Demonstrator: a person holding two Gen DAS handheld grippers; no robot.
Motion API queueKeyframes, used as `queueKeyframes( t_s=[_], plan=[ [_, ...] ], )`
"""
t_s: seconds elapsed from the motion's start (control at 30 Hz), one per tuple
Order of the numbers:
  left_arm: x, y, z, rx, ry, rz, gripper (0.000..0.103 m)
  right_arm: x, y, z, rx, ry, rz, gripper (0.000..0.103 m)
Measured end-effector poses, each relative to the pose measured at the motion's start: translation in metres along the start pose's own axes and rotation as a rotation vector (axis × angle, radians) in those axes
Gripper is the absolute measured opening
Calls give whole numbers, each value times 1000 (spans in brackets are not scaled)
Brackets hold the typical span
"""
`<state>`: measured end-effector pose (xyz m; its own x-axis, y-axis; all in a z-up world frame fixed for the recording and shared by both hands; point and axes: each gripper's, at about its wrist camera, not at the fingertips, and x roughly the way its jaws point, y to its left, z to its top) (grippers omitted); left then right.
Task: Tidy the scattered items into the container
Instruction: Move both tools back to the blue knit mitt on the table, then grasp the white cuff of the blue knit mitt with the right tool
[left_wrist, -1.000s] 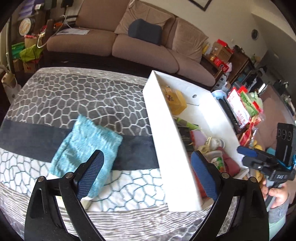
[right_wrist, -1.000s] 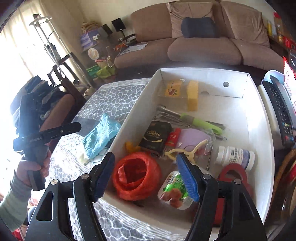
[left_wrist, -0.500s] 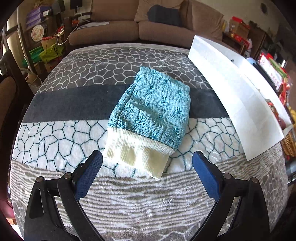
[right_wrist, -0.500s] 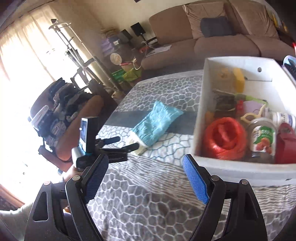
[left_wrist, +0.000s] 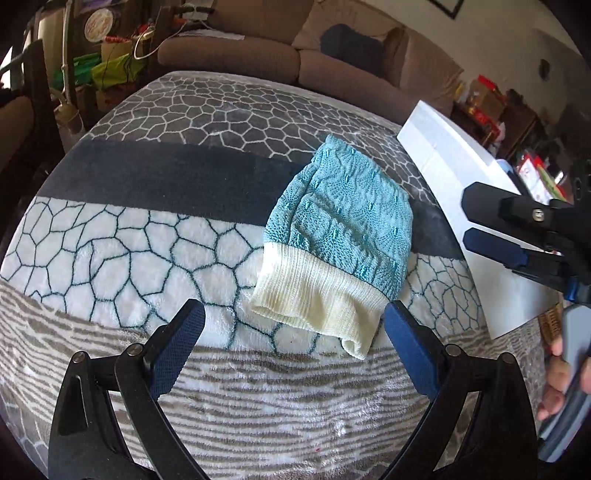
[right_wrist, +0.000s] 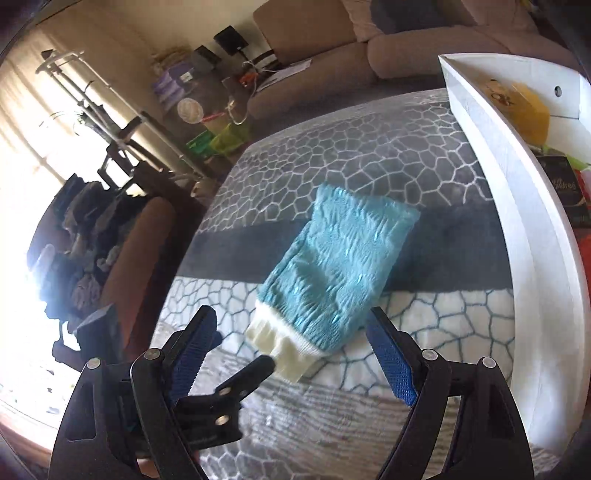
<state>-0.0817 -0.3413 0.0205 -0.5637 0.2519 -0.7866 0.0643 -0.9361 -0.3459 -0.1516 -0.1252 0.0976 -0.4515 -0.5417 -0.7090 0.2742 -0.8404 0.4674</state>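
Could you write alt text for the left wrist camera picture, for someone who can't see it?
A teal knitted sleeve with a cream cuff lies on a grey patterned blanket, just beyond the open blue-padded jaws of the left gripper. A white container stands to its right, where the right gripper, held in a hand, reaches in with nothing between its jaws.
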Motion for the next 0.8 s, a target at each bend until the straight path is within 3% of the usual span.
queueKeyframes(
  t_s=[0.23, 0.37, 0.4, 0.43, 0.47, 0.53, 0.6, 0.67, 0.8],
  plan=[
    [15, -3, 1, 18, 21, -19, 97, 59, -26, 13, -44, -2, -265, 85],
    [17, 0, 4, -9, 16, -54, 96, 78, -46, 11, 26, 26, -238, 80],
    [17, 0, 5, -11, 19, -63, 96, 77, -43, 11, 5, 4, -243, 74],
    [17, -1, 6, -13, 22, -67, 94, 79, -40, 11, -17, 7, -231, 39],
    [17, -1, 6, -18, 25, -74, 85, 82, -37, 12, -32, 25, -226, 22],
    [17, 0, 8, -31, 37, -112, 64, 81, -30, 14, -61, 17, -231, 21],
    [16, 0, 8, -42, 40, -122, 61, 73, -25, 16, -73, -11, -215, 16],
    [14, 1, 8, -51, 31, -127, 44, 64, -16, 20, -92, -31, -204, 15],
    [2, 1, 13, -74, -16, -157, 36, 44, 6, 25, -165, -60, -199, 15]
  ],
)
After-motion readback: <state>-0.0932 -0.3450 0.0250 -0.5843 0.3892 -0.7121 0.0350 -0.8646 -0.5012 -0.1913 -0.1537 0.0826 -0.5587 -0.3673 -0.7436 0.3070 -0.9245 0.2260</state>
